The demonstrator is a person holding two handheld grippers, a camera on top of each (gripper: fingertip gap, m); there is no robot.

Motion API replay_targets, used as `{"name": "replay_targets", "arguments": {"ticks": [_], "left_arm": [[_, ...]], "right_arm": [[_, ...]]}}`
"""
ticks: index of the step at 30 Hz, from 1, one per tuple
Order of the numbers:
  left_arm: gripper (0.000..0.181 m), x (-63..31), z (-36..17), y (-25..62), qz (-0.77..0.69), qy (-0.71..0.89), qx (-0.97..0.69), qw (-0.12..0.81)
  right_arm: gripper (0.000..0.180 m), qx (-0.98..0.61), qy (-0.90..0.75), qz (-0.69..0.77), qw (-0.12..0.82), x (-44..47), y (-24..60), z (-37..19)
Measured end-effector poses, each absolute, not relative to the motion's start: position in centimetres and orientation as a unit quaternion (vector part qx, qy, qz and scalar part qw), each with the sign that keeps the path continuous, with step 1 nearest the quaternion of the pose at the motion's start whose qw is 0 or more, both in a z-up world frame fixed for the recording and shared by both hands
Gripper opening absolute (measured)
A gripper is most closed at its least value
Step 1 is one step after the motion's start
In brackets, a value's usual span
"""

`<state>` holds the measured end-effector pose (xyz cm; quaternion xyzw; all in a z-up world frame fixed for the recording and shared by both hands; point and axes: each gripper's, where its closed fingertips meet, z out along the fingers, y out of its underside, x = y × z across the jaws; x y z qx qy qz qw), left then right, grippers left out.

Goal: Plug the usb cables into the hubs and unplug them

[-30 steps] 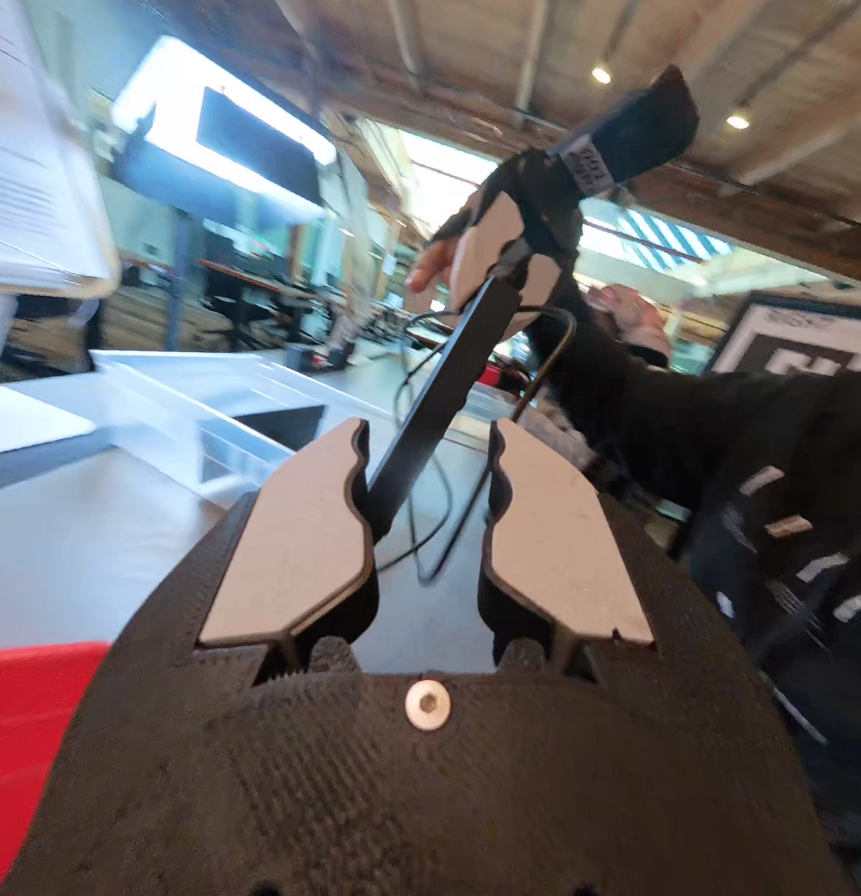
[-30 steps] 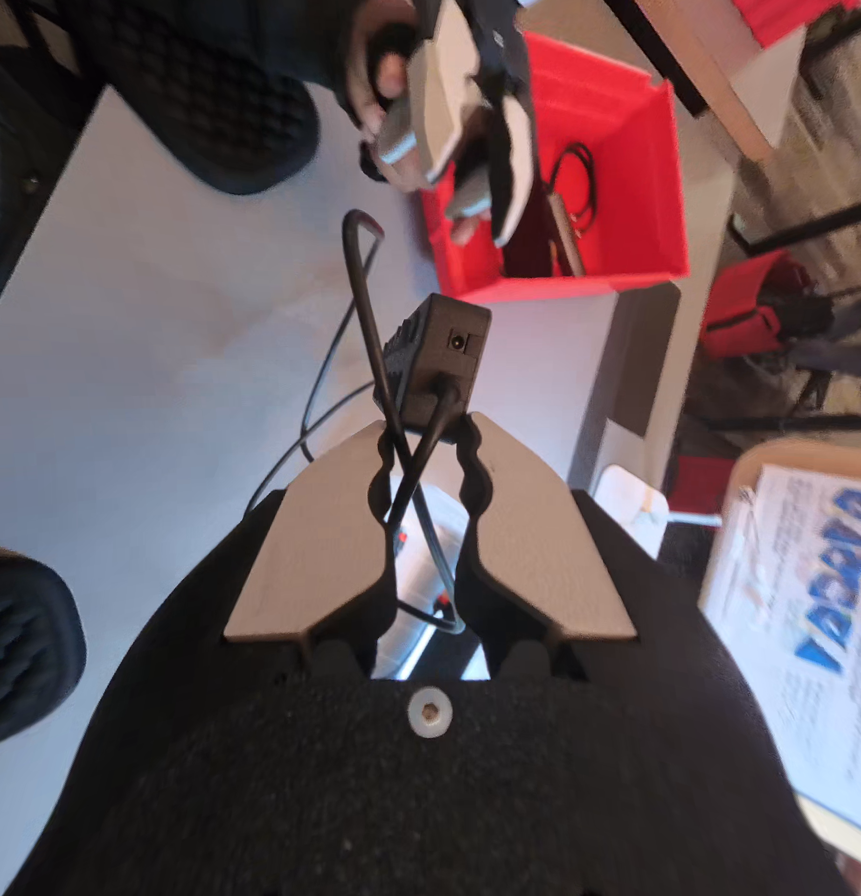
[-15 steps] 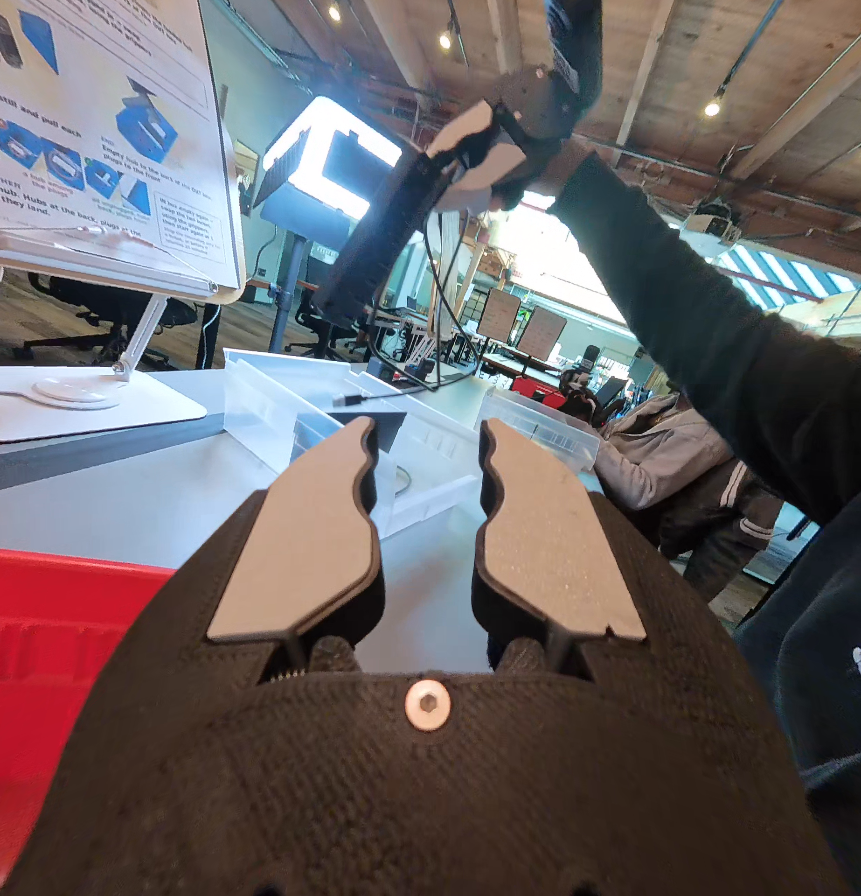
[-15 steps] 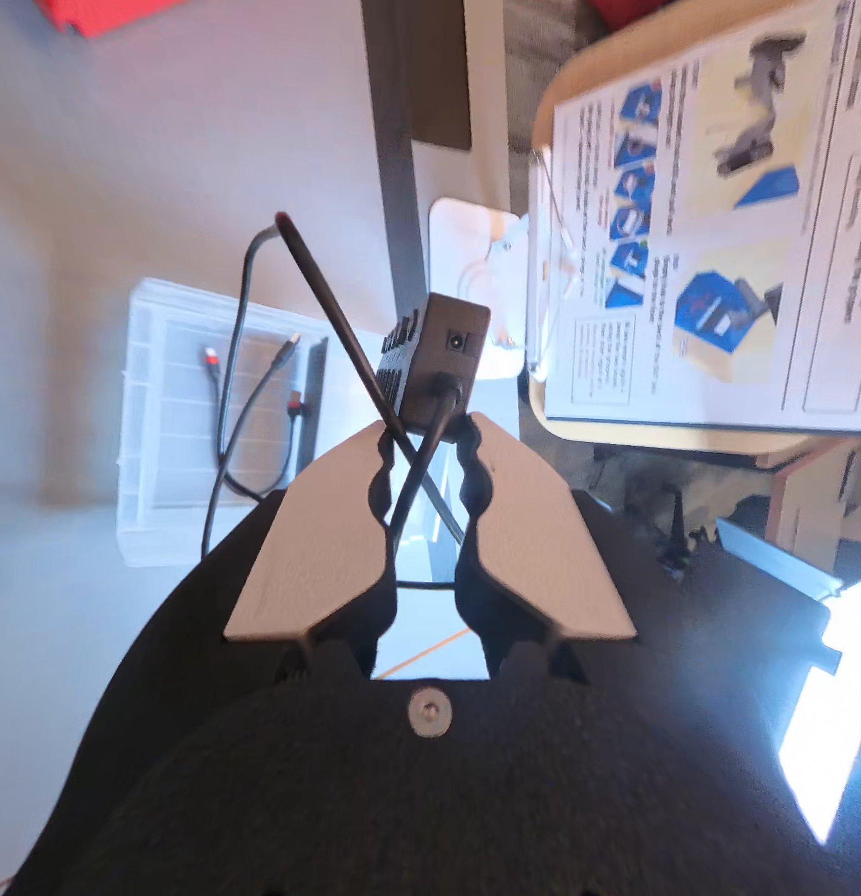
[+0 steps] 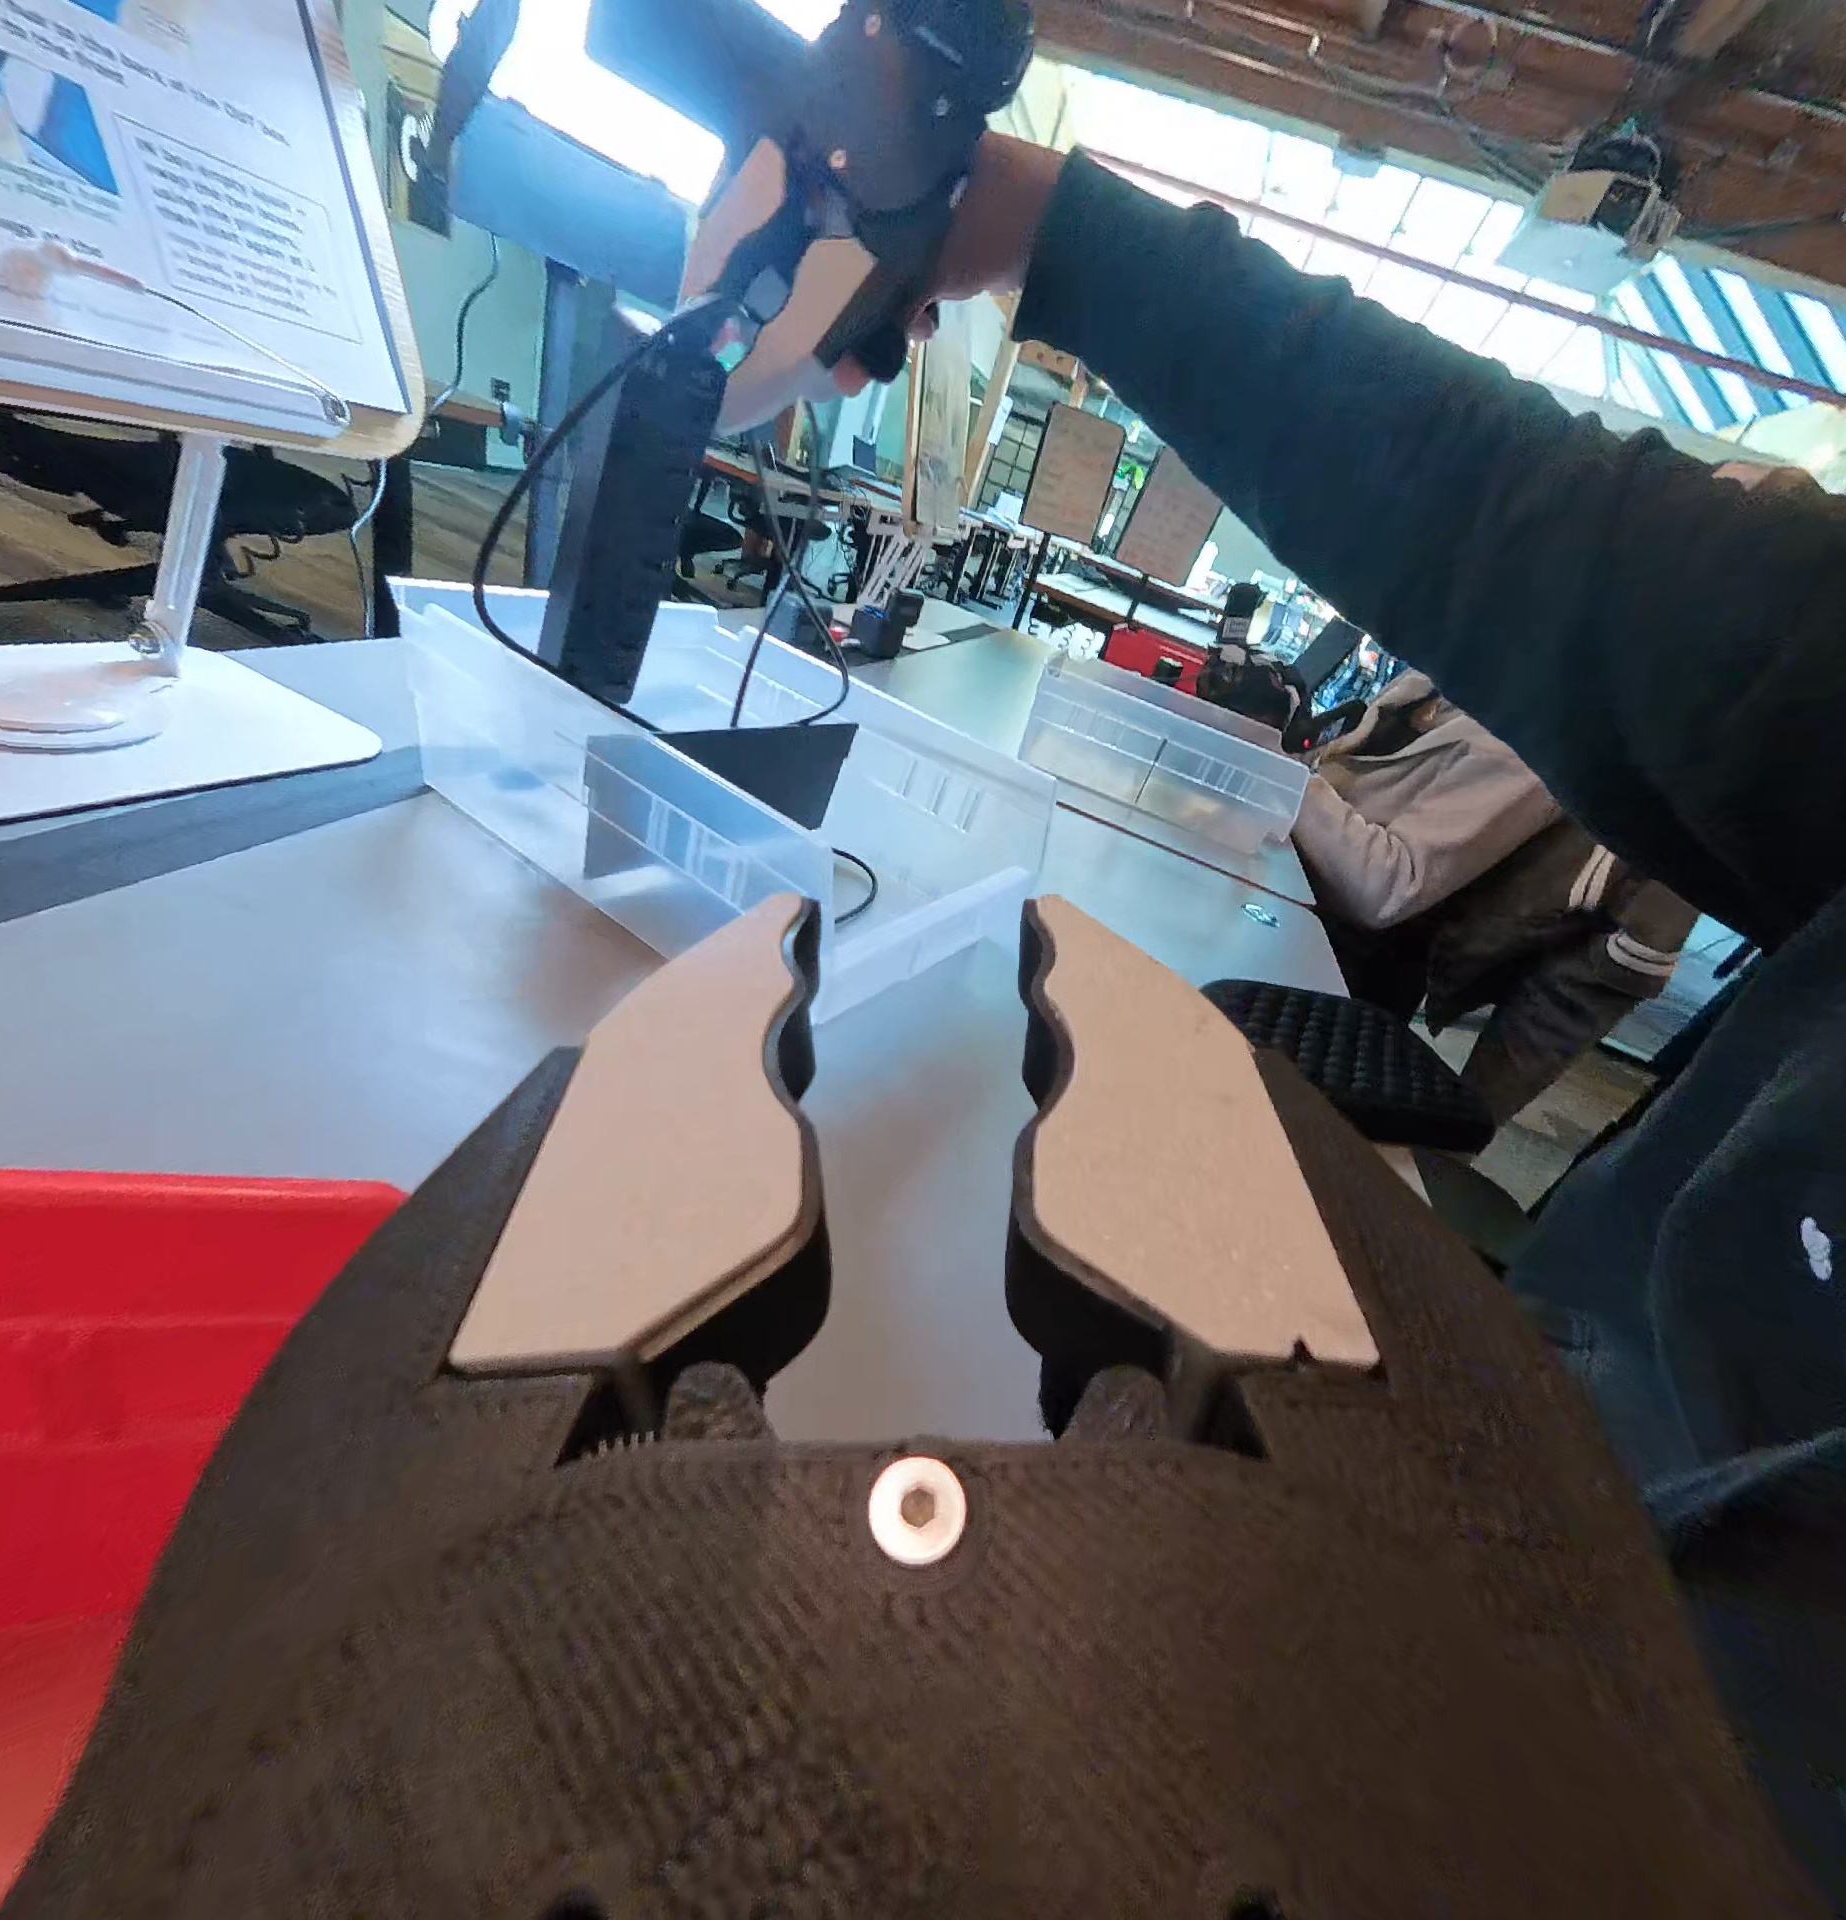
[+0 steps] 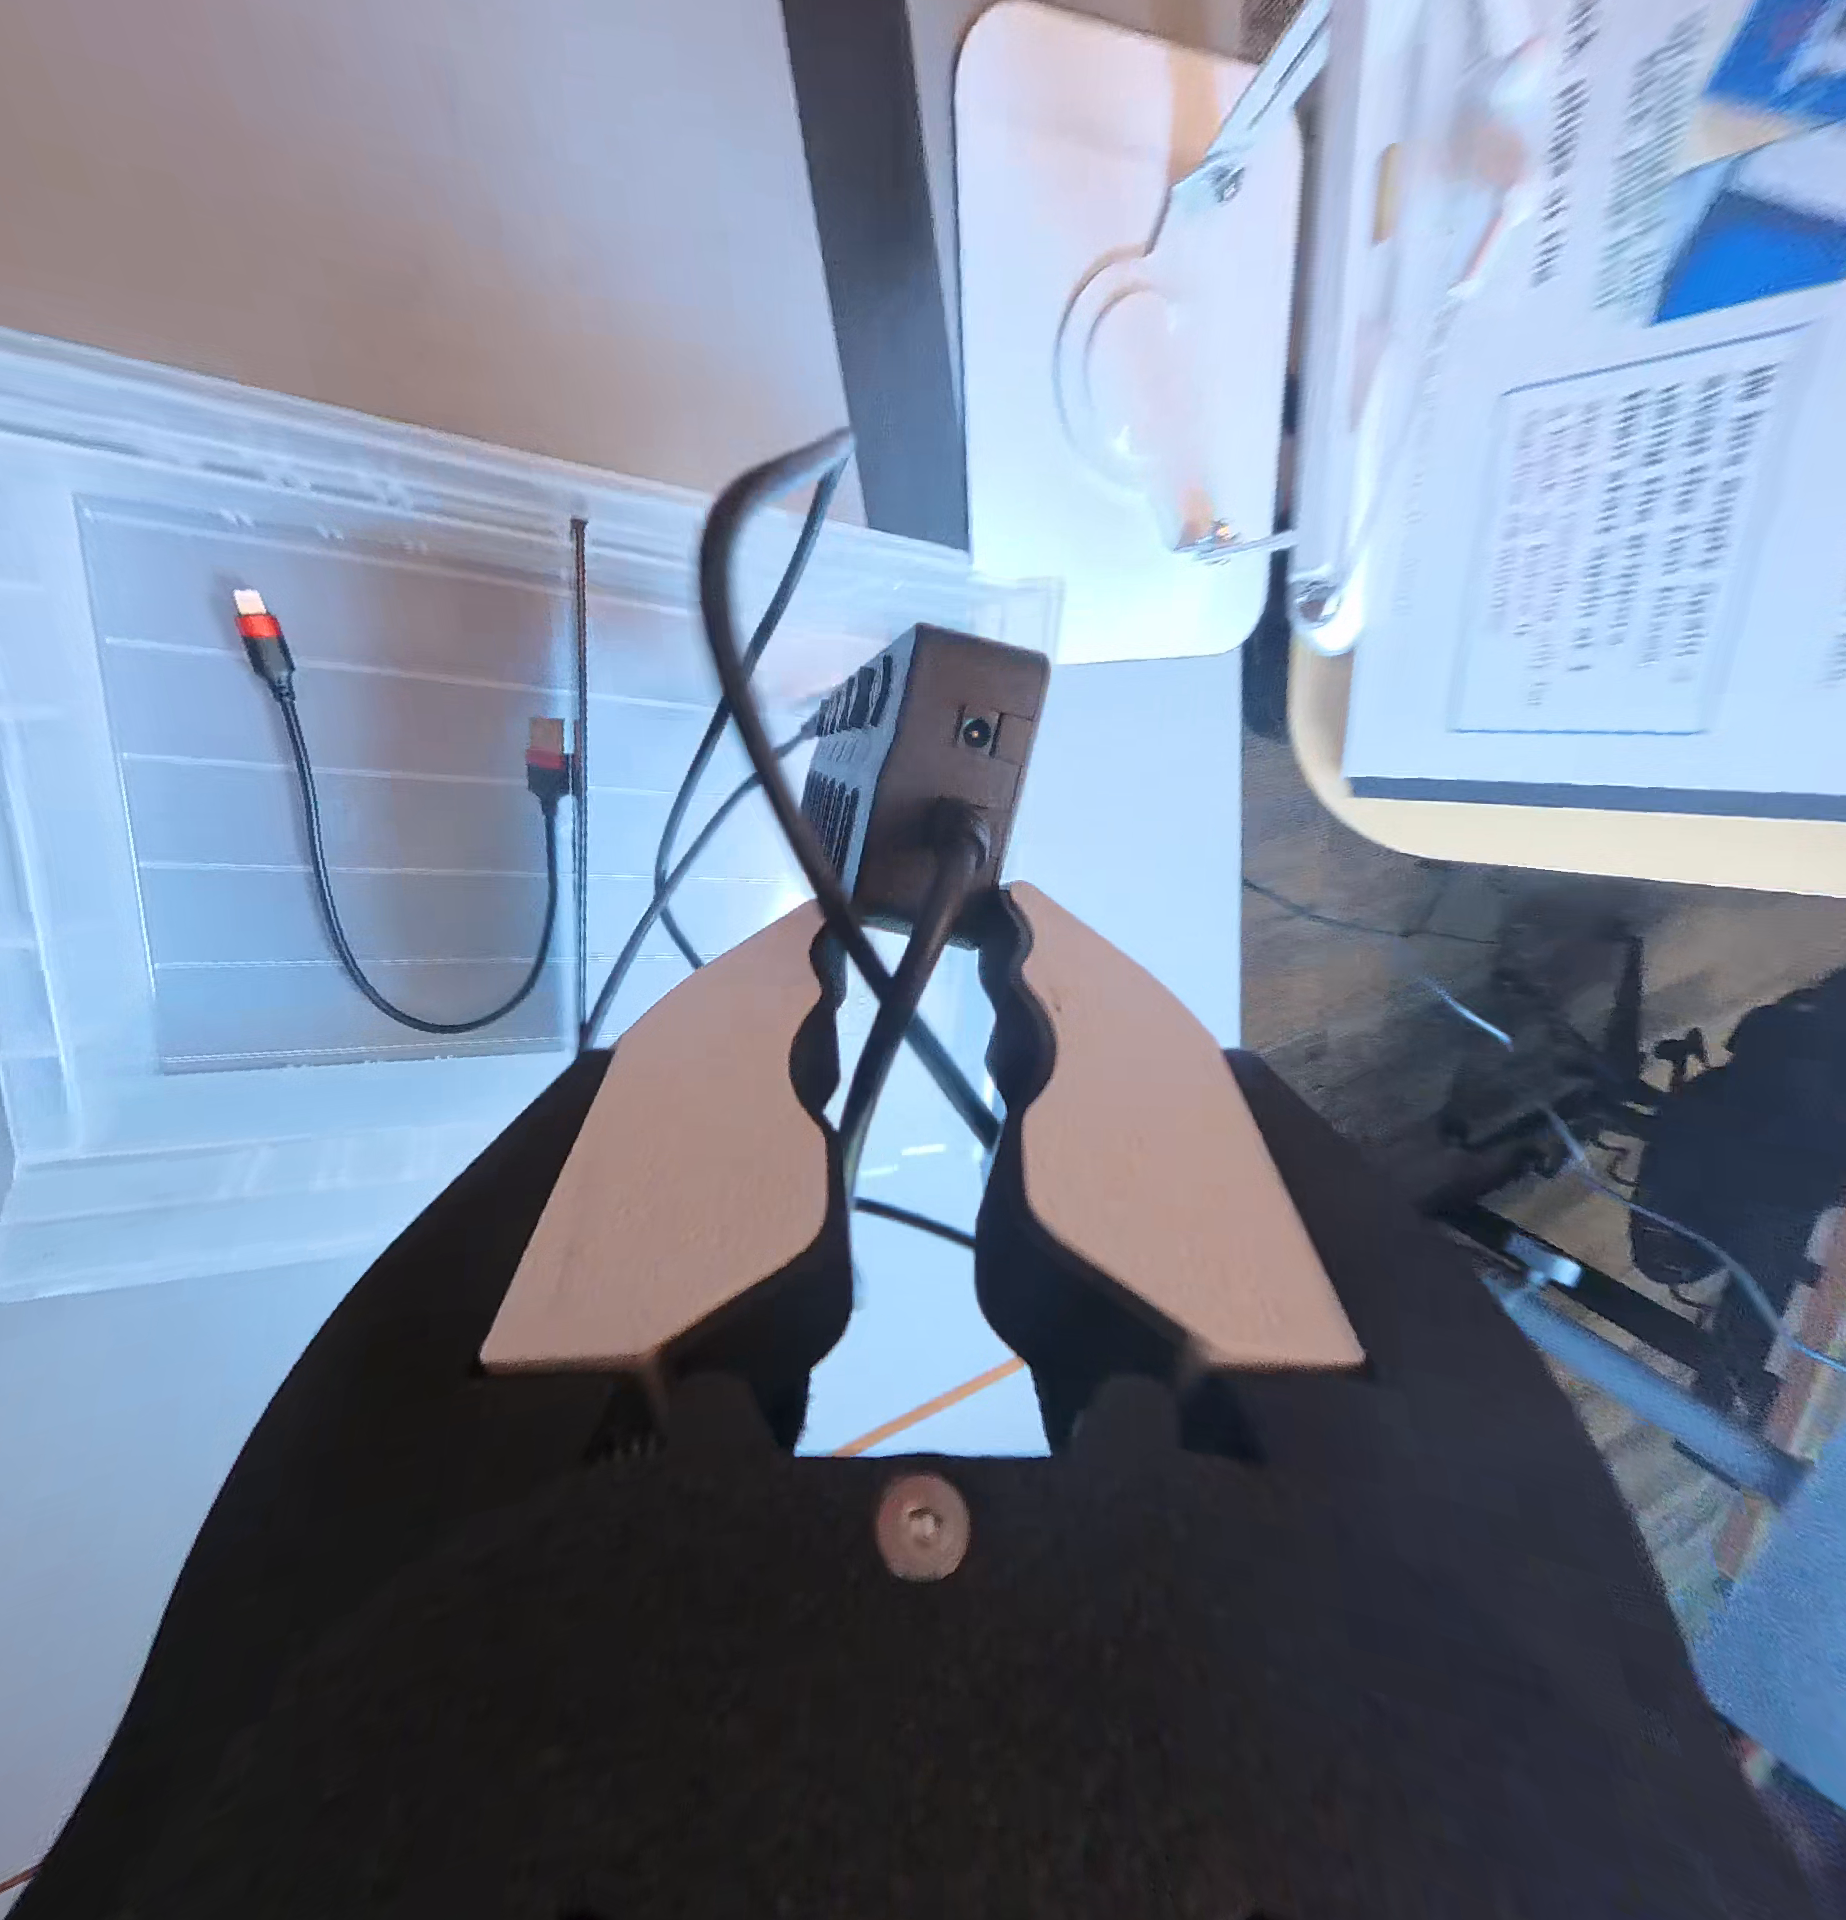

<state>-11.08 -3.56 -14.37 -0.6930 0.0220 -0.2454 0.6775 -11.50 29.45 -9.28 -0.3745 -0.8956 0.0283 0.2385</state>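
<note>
Hub (image 6: 924,774) lowered over tray (image 6: 275,727), in right tongs (image 6: 914,935)

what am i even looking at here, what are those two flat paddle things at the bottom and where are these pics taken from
The paddles are the two fingers of hand-held grippers; a person holds one in each hand, and a camera on each looks out along its fingers.

The left gripper is open and empty, above a white table beside a red bin. Farther off, that view shows the person's sleeve and the other gripper holding a long black hub upright over a clear tray.

The right gripper looks down and is shut on the hub's end, its cable looping past. A red-tipped cable lies in the tray. An instruction sheet on a stand is nearby.
</note>
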Motion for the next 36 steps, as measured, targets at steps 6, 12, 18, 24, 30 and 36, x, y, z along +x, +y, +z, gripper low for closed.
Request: {"name": "replay_targets", "arguments": {"ticks": [6,12,18,24,30,36], "left_arm": [[0.037,-10.4,-14.8,-3.3,-0.230,0.037,-0.704,0.671],[0.036,-10.3,-15.3,-3.1,-0.230,0.037,-0.710,0.665],[0.036,-10.1,-16.0,-2.8,-0.232,0.039,-0.719,0.654],[0.036,-9.9,-16.3,-2.8,-0.231,0.043,-0.724,0.649],[0.036,-9.7,-16.6,-2.7,-0.225,0.051,-0.730,0.643],[0.036,-9.5,-16.7,-2.7,-0.221,0.056,-0.733,0.641]], "right_arm": [[0.025,-0.388,-0.896,0.034,0.213,-11.2,30.3,-12.9],[0.025,-0.379,-0.900,0.020,0.213,-11.5,30.8,-15.3],[0.026,-0.378,-0.896,-0.020,0.235,-12.1,32.4,-15.5],[0.027,-0.382,-0.887,-0.063,0.251,-12.2,33.8,-15.1],[0.046,-0.394,-0.870,-0.112,0.275,-11.6,35.1,-13.9],[0.056,-0.412,-0.850,-0.108,0.310,-11.1,35.4,-12.0]]}}
